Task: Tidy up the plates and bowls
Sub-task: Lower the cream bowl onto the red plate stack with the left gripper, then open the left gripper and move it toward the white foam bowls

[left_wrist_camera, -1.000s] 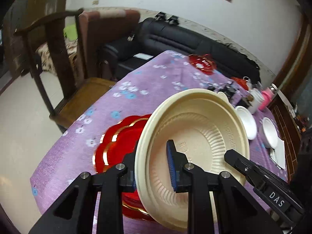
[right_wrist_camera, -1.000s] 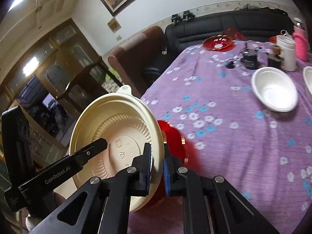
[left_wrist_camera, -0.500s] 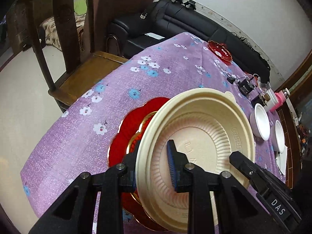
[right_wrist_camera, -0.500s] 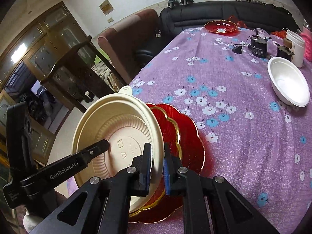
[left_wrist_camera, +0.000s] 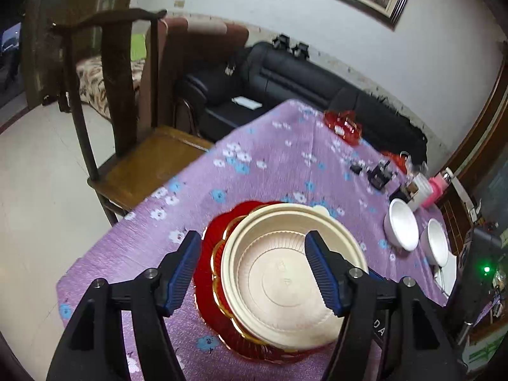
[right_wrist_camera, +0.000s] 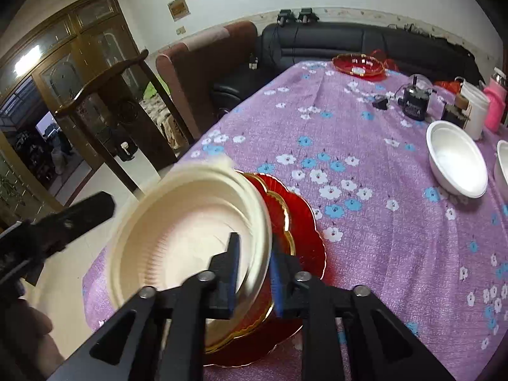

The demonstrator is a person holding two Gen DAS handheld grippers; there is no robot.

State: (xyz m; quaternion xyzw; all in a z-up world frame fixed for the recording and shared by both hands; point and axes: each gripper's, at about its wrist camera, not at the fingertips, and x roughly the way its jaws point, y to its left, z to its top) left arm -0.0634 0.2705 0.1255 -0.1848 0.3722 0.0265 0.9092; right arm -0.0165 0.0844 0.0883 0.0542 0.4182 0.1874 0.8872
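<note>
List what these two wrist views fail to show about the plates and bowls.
- Cream plate, right wrist view: motion-blurred; whether it fully rests on the red plates is unclear.
- Red plates, left wrist view: mostly covered by the cream plate; count unclear.
- Second white bowl, right wrist view: cut off by the edge.

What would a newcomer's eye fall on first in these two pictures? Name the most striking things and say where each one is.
First comes the cream plate, lying on the stack of red plates at the near corner of the purple flowered tablecloth. The left gripper is opening wide around it; the right gripper is opening too, with the plate's rim between its pads. Farther off stand two white bowls and a red dish.
</note>
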